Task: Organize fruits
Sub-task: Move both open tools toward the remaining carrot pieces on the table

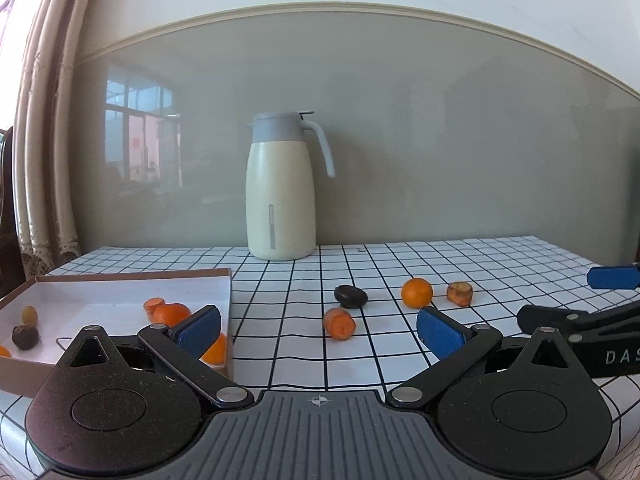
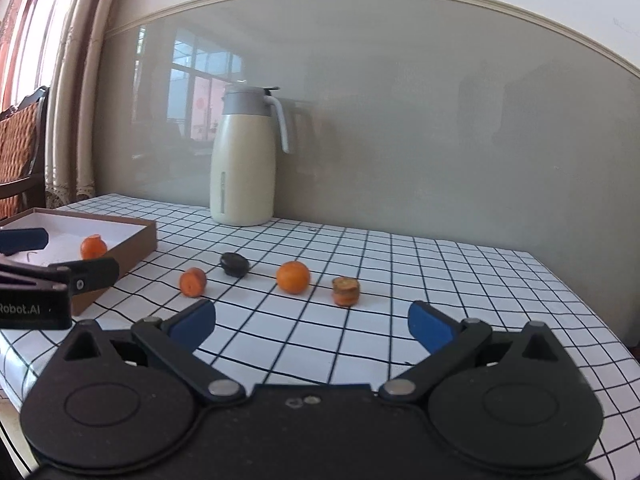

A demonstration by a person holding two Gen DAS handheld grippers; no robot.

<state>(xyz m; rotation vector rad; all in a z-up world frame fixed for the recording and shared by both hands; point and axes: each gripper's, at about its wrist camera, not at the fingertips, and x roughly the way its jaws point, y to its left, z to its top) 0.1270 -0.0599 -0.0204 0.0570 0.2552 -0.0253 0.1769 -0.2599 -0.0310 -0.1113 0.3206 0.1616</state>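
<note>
Four pieces of fruit lie loose on the checked tabletop [image 2: 440, 280], and several more already sit in the shallow cardboard box [image 1: 120, 280] at 9 o'clock, so I judge the sorting is about half done. Inside the box, from left to right in the left wrist view, are a small yellowish fruit [image 1: 29, 314], a dark round one [image 1: 25, 337] and some orange pieces [image 1: 171, 313]. The left gripper [image 1: 318, 330] hangs low beside the box's right wall with its jaws released and nothing between them, probably because it is on the box side. Going on to the right, at 12 o'clock of it come a cut orange piece [image 2: 193, 281], a dark fruit [image 2: 235, 264], a whole orange [image 2: 293, 277] and a browned cut piece [image 2: 346, 291], in a loose row, apart from each other. The right gripper [image 2: 312, 326] faces this row with jaws spread wide and empty; the whole orange is nearest to its centre line. A cream thermos jug [image 2: 244, 168] stands far back by the wall, out of the way.
</note>
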